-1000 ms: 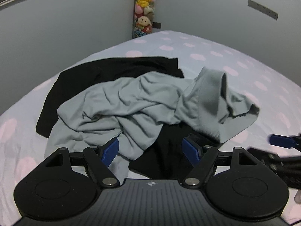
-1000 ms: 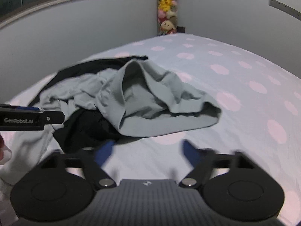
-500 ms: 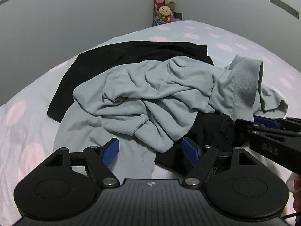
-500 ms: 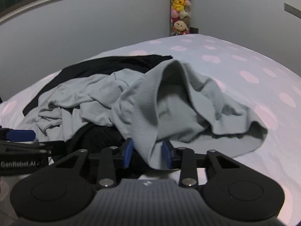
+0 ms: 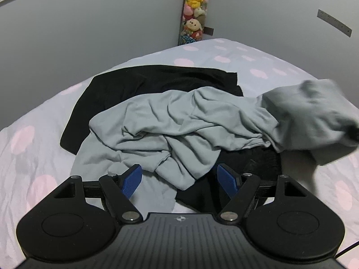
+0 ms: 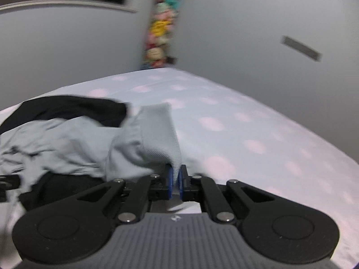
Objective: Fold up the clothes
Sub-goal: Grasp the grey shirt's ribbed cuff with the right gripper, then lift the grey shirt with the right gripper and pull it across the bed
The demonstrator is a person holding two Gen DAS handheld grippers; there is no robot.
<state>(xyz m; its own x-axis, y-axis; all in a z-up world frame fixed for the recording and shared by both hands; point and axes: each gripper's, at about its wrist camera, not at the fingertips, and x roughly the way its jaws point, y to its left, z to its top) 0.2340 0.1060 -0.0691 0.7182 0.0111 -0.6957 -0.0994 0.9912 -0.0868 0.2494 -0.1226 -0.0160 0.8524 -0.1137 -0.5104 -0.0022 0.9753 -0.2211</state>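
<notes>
Grey garment [image 5: 179, 123]: crumpled mid-bed over black garment [image 5: 157, 78] | right gripper [image 6: 175, 180]: clamped on its ribbed band, lifted right | left gripper [image 5: 179, 179]: wide, near edge | risk: thin pinch slips; black garment drags along.

A bed [image 5: 40, 148] fills the room's corner, its pale sheet dotted with pink spots. Where the two grey walls [image 5: 89, 35] meet, a column of stuffed toys [image 5: 194, 11] hangs. A small grey strip [image 5: 334, 22] sits on the right-hand wall.
</notes>
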